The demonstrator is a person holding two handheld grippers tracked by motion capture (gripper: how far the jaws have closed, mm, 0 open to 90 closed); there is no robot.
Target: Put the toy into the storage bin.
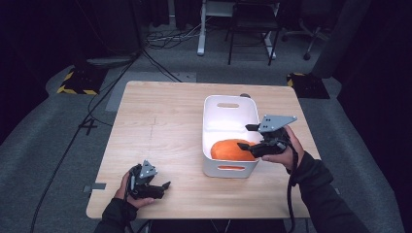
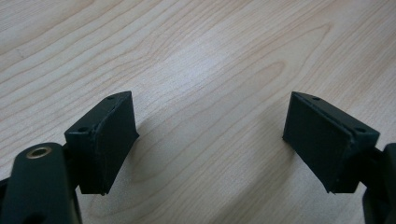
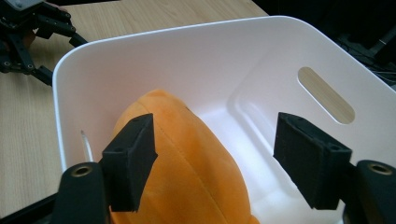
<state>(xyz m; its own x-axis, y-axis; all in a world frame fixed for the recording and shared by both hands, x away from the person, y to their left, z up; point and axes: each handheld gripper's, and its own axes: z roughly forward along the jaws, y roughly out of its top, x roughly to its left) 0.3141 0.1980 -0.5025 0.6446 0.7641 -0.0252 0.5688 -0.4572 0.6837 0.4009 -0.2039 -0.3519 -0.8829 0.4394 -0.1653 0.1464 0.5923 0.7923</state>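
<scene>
An orange plush toy point(image 1: 231, 149) lies in the near end of a white plastic bin point(image 1: 209, 116) on the wooden table. My right gripper point(image 1: 244, 137) hangs over the bin's right rim, open, its jaws apart just above the toy. In the right gripper view the orange plush toy point(image 3: 187, 163) sits low between and below the right gripper point(image 3: 215, 144), and no pad presses on it; the bin point(image 3: 187, 60) wall curves behind. My left gripper point(image 1: 165, 188) rests on the table near the front left, open, and the left gripper point(image 2: 210, 135) has bare wood between its pads.
The bin has slot handles at both ends, and its far half holds nothing. The wooden table point(image 1: 160, 126) stretches bare to the bin's left. Beyond the table lie cables, chair legs and a desk frame on the grey floor.
</scene>
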